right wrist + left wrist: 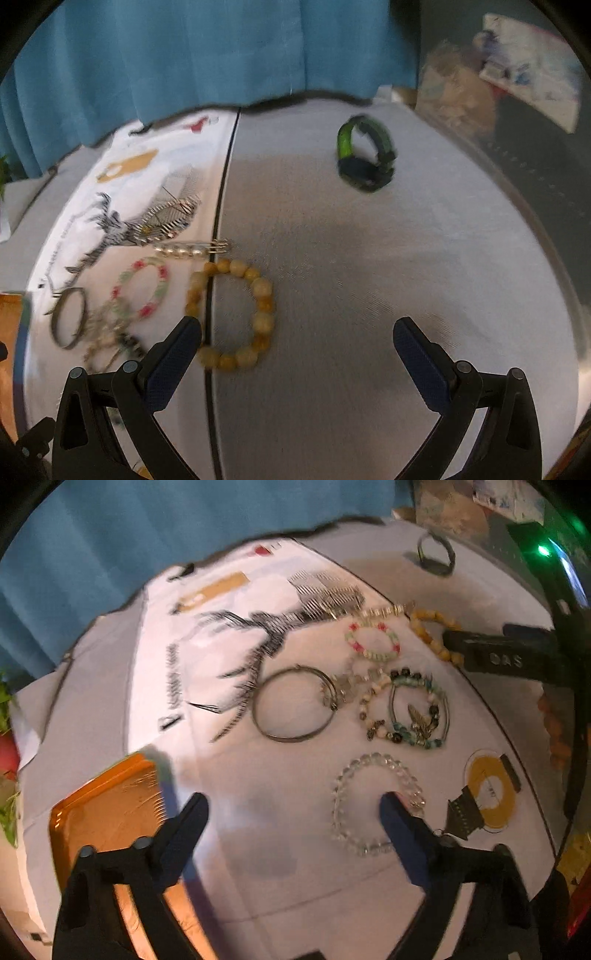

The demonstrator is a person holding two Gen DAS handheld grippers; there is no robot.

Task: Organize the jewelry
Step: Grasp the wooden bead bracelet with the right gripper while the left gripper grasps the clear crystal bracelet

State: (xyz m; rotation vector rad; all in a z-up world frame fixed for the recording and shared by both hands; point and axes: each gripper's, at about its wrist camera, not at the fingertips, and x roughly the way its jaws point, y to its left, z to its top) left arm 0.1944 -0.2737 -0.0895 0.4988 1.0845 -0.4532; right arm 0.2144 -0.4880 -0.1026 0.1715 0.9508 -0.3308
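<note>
My left gripper (293,805) hangs open over a white cloth (258,782) printed with a stag. Its right fingertip lies over a clear bead bracelet (373,758), and nothing is gripped. Beyond it lie a metal bangle (291,738), a teal charm bracelet (406,738), a pink and green bracelet (384,656) and a yellow bead bracelet (432,635). My right gripper (297,328) is also open. The yellow bead bracelet (264,295) lies flat just inside its left finger, untouched. A green and black watch (365,155) stands farther back.
An orange tray (107,805) sits at the cloth's left, beside the left finger. A yellow earring card (487,790) lies at the right. A pearl hair clip (192,251) lies past the yellow bracelet. A blue curtain (184,55) hangs behind the grey surface (369,258).
</note>
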